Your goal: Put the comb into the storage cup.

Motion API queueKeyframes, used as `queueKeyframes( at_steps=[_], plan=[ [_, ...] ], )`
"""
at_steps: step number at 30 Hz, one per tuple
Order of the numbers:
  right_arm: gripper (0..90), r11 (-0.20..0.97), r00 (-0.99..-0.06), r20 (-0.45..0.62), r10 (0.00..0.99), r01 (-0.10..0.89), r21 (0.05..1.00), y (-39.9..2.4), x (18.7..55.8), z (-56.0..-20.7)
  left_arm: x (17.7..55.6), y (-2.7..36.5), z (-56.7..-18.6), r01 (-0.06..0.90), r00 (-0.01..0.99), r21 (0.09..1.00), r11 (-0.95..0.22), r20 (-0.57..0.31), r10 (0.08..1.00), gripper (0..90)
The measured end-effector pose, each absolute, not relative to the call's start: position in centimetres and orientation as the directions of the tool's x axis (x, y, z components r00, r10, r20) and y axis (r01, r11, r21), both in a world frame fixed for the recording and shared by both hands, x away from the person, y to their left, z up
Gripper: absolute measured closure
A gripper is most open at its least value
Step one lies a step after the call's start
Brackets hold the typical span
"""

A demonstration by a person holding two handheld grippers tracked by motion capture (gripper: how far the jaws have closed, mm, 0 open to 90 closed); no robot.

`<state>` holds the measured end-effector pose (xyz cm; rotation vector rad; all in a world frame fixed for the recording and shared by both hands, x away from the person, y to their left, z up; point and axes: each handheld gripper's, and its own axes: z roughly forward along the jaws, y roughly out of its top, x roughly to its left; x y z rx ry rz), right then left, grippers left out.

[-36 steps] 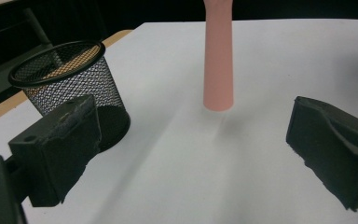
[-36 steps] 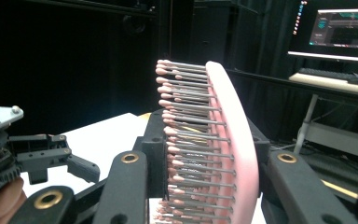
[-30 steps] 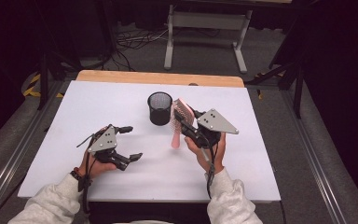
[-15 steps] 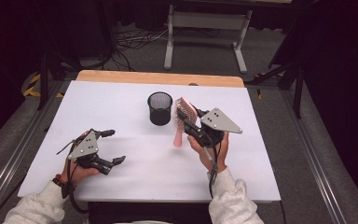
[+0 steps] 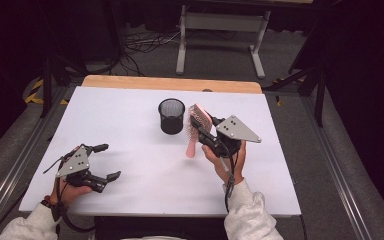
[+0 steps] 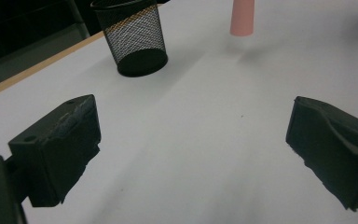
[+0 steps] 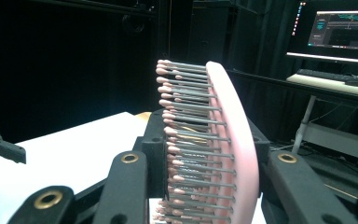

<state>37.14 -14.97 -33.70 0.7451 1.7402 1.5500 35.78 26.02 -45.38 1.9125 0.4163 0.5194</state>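
Note:
A pink hairbrush with metal bristles is held up off the white table, just right of a black mesh cup. My right gripper is shut on the brush's head, and the handle hangs down toward the table. In the right gripper view the brush head stands upright between the jaws of the right gripper, bristles pointing left. My left gripper hovers low over the near left of the table, open and holding nothing. In the left gripper view, past the left gripper, I see the mesh cup and the brush handle's tip.
A wooden strip runs along the table's far edge. Metal rails flank the table on both sides. A desk with a lit monitor stands beyond the right side. White tabletop lies between the two hands.
My left gripper has slid left and toward the near edge, away from the cup. The right gripper and the hairbrush have stayed put.

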Motion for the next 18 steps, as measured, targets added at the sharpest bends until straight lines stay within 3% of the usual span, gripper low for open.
queueKeyframes(
  at_steps=[18],
  plan=[
    [63.8, 0.121, -0.588, -0.132, 0.798, -0.057, 0.991, -14.7, 38.9, -31.4, 35.4, 27.2, -45.8, 0.069, 0.83, 0.928, -0.367, 0.151, 0.538, 4.1]
  ],
)
